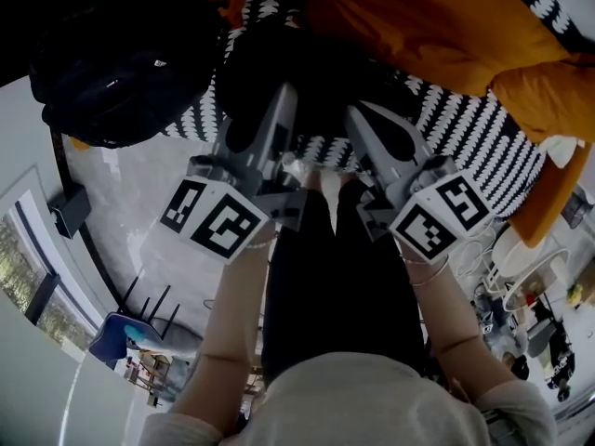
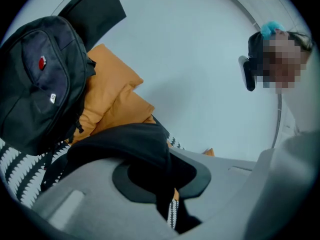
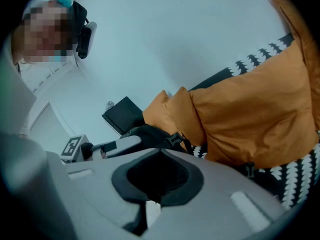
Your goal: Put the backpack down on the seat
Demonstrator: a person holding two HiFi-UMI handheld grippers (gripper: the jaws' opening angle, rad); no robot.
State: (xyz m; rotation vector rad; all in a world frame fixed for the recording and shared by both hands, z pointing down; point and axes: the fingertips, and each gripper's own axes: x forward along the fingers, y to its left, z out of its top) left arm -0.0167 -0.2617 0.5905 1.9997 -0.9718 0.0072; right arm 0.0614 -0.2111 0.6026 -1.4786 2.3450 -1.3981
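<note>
The backpack (image 1: 307,68) is hanging between my two grippers, low over the black-and-white seat (image 1: 465,128). It is in front of the orange cushions (image 1: 437,26) and beside a second backpack (image 1: 121,59) lying there. I am judging it nearly down, with settling and letting go remaining. The left gripper (image 1: 279,100) is pinching its black fabric. The right gripper (image 1: 363,119), jaws nearly together, is seemingly doing likewise. Both are pointing slightly downward, side by side.

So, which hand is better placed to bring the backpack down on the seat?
Right, probably. Both tools grip the backpack, but a second backpack crowds the seat beside the left tool, while bare patterned seat shows beside the right tool.
</note>
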